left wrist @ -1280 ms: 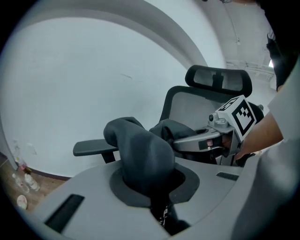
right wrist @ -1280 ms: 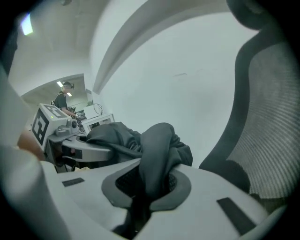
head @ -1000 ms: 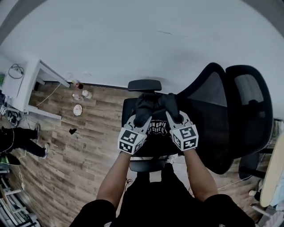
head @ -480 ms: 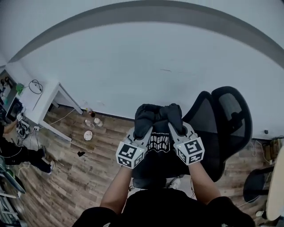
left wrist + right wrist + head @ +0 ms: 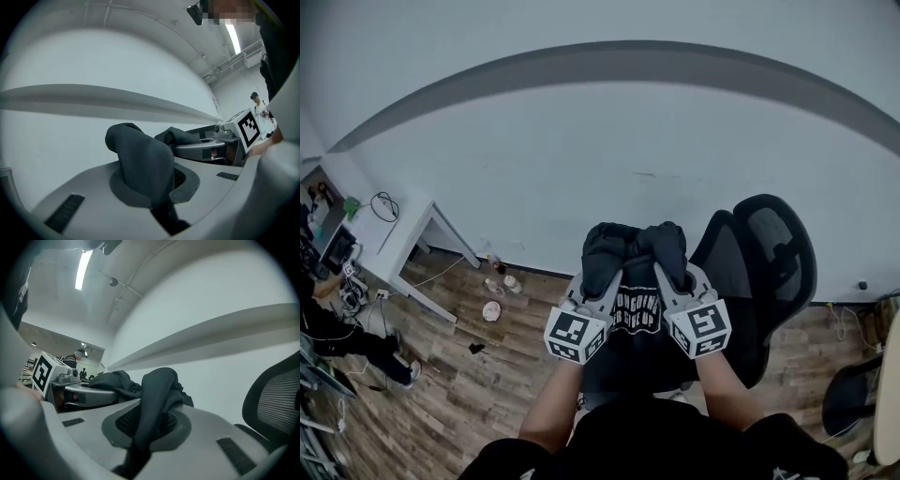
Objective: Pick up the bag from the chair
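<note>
Two holds share weight: left gripper and right gripper each pinched tight on bag top fabric, keeping it level, apparently clear above chair.

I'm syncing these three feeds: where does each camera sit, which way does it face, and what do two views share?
Head view: on the person's head, facing steeply down; shows both forearms, left gripper, right gripper, bag, chair, floor.
Left gripper view: on the left gripper, facing the wall along jaws shut on bag fabric.
Right gripper view: on the right gripper, also facing the wall, jaws shut on bag fabric.
Shared: each gripper view shows the other gripper.
</note>
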